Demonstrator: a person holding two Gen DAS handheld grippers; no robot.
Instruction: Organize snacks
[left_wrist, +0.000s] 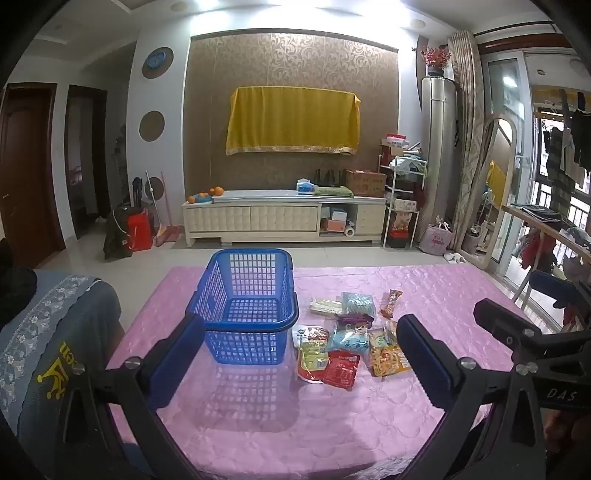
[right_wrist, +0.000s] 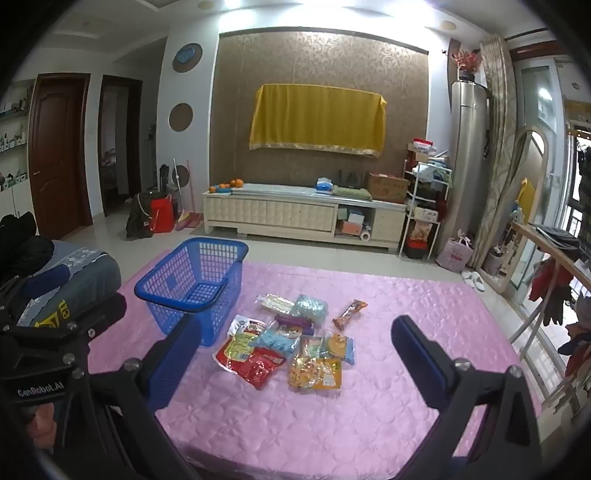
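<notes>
An empty blue plastic basket (left_wrist: 245, 306) (right_wrist: 192, 286) stands on the pink tablecloth (left_wrist: 295, 413) (right_wrist: 332, 417). Right of it lies a pile of several snack packets (left_wrist: 347, 339) (right_wrist: 288, 347), among them a red pouch (left_wrist: 341, 367) (right_wrist: 258, 367), a yellow noodle bag (left_wrist: 388, 358) (right_wrist: 314, 373) and a brown bar (left_wrist: 390, 298) (right_wrist: 349, 314). My left gripper (left_wrist: 299, 358) hovers open near the table's front, facing basket and pile. My right gripper (right_wrist: 295, 358) is open too, facing the pile, nothing between its fingers. The right gripper's body (left_wrist: 532, 339) shows at the left wrist view's right edge.
A grey-blue cushioned seat (left_wrist: 55, 332) (right_wrist: 74, 280) sits left of the table. Beyond the table are a tiled floor, a cream TV cabinet (left_wrist: 284, 218) (right_wrist: 306, 218) and a wire shelf (left_wrist: 402, 199). A wooden rail (right_wrist: 546, 251) runs along the right.
</notes>
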